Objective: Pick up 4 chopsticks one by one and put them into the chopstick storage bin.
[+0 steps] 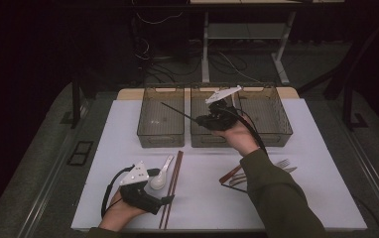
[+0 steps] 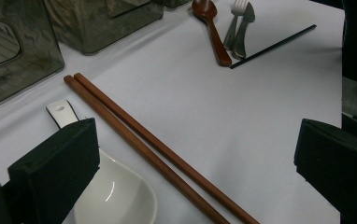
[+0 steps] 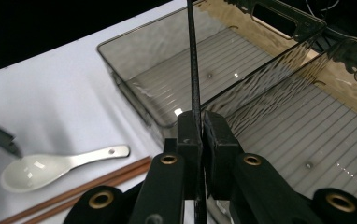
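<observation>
Black chopstick [image 3: 194, 70]: clenched in your right tongs [image 3: 201, 128], pointing twelve o'clock; left tongs [image 2: 190, 158] released, wooden chopsticks [image 2: 153, 149] between.

Light is falling from above onto the white worktop [image 1: 301, 198], which is glowing brightly in the high view while the floor and the room around it are sinking into near-black, and the whole picture is looking soft and a little grainy. In the left gripper view the worktop is taking on a cool, even tone with only faint shadows beside the brown chopsticks [image 2: 153, 149], and the dark fingers [image 2: 55, 168] close to the lens are blurring at their edges. In the right gripper view small bright glints are showing on the ribbed floors of the clear bins [image 3: 176, 70] and on the white spoon [image 3: 50, 165], and the far corners are dropping into darkness.
</observation>
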Motion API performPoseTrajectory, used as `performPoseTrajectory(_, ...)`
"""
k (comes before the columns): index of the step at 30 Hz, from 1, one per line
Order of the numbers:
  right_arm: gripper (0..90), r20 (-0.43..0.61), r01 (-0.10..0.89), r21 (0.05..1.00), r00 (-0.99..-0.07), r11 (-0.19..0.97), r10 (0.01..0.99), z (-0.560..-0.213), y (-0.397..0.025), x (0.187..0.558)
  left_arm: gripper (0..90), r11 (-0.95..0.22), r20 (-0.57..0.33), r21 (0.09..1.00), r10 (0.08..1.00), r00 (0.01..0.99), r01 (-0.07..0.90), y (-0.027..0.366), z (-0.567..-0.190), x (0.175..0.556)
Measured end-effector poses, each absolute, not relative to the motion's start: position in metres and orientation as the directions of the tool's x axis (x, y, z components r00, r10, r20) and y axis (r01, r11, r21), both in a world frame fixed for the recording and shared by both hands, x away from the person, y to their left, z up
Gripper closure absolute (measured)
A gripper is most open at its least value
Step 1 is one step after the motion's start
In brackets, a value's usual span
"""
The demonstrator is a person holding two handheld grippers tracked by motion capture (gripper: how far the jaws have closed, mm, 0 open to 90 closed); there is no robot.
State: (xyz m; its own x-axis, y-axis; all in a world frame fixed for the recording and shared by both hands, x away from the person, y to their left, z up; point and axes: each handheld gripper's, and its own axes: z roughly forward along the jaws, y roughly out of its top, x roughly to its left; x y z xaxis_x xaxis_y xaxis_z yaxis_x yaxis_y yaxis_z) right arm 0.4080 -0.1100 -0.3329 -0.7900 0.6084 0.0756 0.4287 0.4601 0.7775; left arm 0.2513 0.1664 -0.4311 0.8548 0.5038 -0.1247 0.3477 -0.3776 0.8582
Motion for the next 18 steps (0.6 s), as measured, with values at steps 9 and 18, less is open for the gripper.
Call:
performPoseTrajectory(9, 85.2, 0.096, 0.470, 0.757, -0.766, 0.453, 0.635, -0.338, -0.085, 0.432, 0.0, -0.386, -0.117, 0.858, 0.498, 0.859, 0.340, 0.168, -0.431, 0.252)
performPoseTrajectory(18, 85.2, 0.081, 0.504, 0.716, -0.746, 0.482, 0.661, -0.341, -0.051, 0.453, 0.0, -0.381, -0.124, 0.859, 0.493, 0.861, 0.342, 0.167, -0.430, 0.251)
